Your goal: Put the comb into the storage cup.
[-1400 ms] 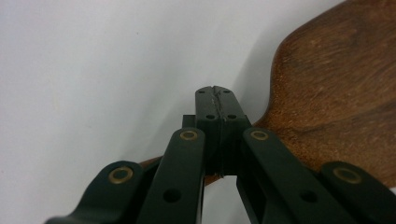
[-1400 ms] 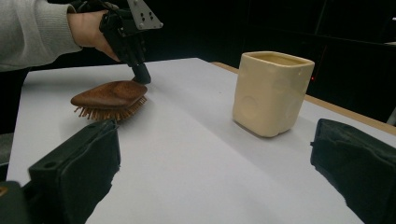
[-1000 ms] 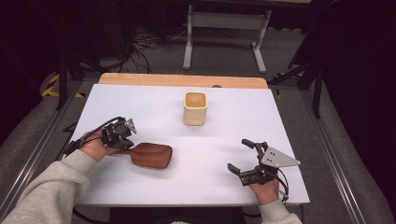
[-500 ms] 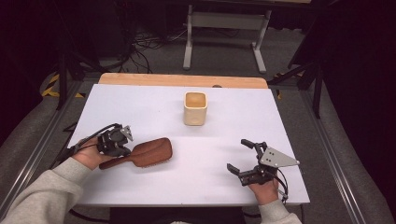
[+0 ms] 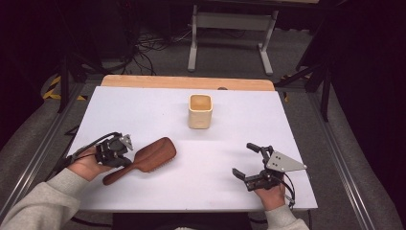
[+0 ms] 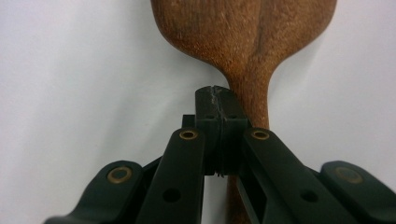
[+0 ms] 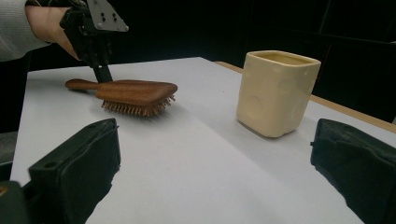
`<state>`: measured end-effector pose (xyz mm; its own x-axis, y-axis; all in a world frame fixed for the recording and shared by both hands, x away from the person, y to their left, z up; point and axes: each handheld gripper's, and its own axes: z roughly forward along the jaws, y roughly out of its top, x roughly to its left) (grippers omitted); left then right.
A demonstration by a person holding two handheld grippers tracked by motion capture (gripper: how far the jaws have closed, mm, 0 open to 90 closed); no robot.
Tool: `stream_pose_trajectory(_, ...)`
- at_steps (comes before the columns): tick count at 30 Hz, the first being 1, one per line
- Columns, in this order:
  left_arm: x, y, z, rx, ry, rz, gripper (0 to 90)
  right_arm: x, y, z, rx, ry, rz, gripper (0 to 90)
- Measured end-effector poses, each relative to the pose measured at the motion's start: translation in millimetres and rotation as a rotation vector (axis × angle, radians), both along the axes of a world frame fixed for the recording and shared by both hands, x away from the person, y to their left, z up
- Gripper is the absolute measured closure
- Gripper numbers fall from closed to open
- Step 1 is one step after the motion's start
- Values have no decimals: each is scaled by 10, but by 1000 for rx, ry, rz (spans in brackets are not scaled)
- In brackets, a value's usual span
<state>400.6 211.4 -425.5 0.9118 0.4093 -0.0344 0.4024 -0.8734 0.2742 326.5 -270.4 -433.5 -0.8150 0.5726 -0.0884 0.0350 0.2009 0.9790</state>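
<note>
A brown wooden hairbrush lies bristles down on the white table top, with its handle pointing to the near left. My left gripper is shut, pads pressed together with nothing between them. Its tip sits right beside the brush's neck. The right gripper view shows the left gripper standing down onto the handle of the hairbrush. My right gripper rests at the near right, open wide and holding nothing. A cream square cup stands upright at the middle back.
A bare wooden strip runs along the table's far edge. Black cables trail from both grippers. The cup stands between the spread jaws in the right gripper view, well ahead of them. Metal frame rails flank the table.
The left gripper has moved a little toward the near edge. The hairbrush has swung round, so its handle now points near left. The right gripper has stayed put.
</note>
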Motion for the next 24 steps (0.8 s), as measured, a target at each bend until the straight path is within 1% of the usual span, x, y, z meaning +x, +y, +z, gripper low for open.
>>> stream_pose_trajectory(2,-17,8,1,3,5,0,898,1,0,0,0,1,-1,22)
stream_pose_trajectory(7,-57,31,0,-13,12,10,895,-1,1,0,1,0,1,22)
stream_pose_trajectory(8,-64,37,2,-10,16,17,894,-1,0,0,0,1,0,22)
stream_pose_trajectory(11,-66,58,-1,-19,14,31,889,0,0,0,2,2,1,21)
stream_pose_trajectory(13,-60,82,10,-26,9,54,874,-1,0,0,0,1,0,22)
stream_pose_trajectory(16,-66,116,45,-45,0,79,829,-3,-2,3,3,0,-1,22)
stream_pose_trajectory(18,-73,137,73,-60,-8,89,789,-3,-3,2,3,0,-1,22)
stream_pose_trajectory(19,-83,152,96,-70,-10,103,763,-3,-2,2,2,1,-1,21)
stream_pose_trajectory(20,-88,165,114,-93,-10,109,713,-2,0,1,3,1,0,21)
stream_pose_trajectory(22,-111,173,143,-111,-19,110,629,-2,3,1,2,0,2,21)
stream_pose_trajectory(24,-137,164,161,-135,-22,119,521,-3,4,1,2,0,2,21)
